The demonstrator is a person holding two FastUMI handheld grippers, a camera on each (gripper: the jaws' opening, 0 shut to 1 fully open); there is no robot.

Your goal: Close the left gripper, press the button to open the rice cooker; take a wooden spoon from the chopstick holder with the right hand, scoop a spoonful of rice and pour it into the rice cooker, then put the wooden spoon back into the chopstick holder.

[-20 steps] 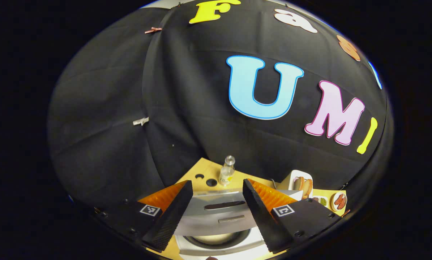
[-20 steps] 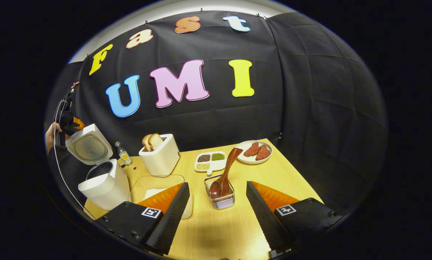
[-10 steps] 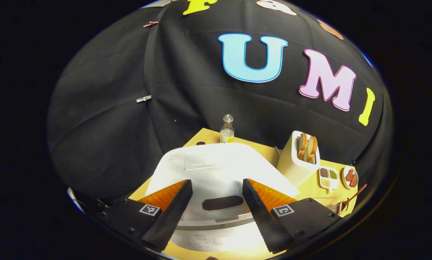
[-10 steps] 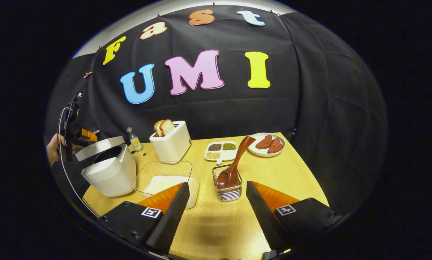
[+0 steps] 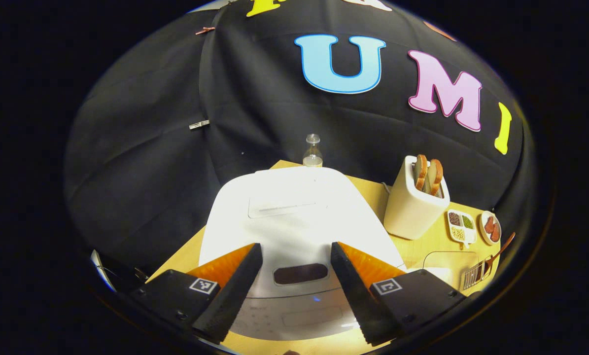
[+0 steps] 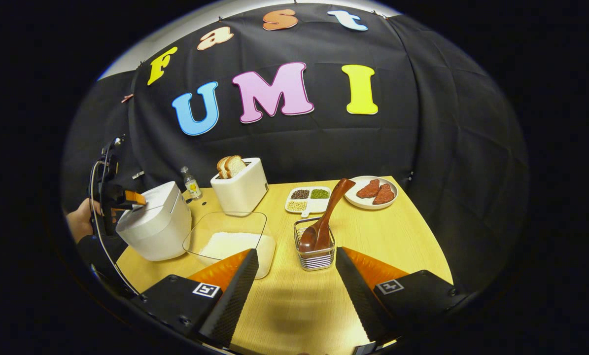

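The white rice cooker (image 5: 294, 207) stands with its lid down, a dark oval button (image 5: 300, 273) at the lid's front. My left gripper (image 5: 294, 246) hovers open just over that lid, one finger on each side of the button. In the right gripper view the cooker (image 6: 156, 227) sits at the table's left, the left gripper (image 6: 126, 197) resting at its top and a hand (image 6: 80, 222) behind it. A wooden spoon (image 6: 326, 212) leans in the wire chopstick holder (image 6: 315, 256). A glass container of rice (image 6: 235, 241) lies beside it. My right gripper (image 6: 296, 251) is open above the table, short of the holder.
A white toaster with bread slices (image 6: 240, 185) and a small bottle (image 6: 190, 182) stand at the back. A divided dish of beans (image 6: 308, 197) and a plate of meat slices (image 6: 371, 191) lie at the far right of the wooden table (image 6: 383, 236).
The cooker's lid, upright a second ago, has swung down and is shut, with the left gripper following it down. The right gripper's view has shifted slightly back and up.
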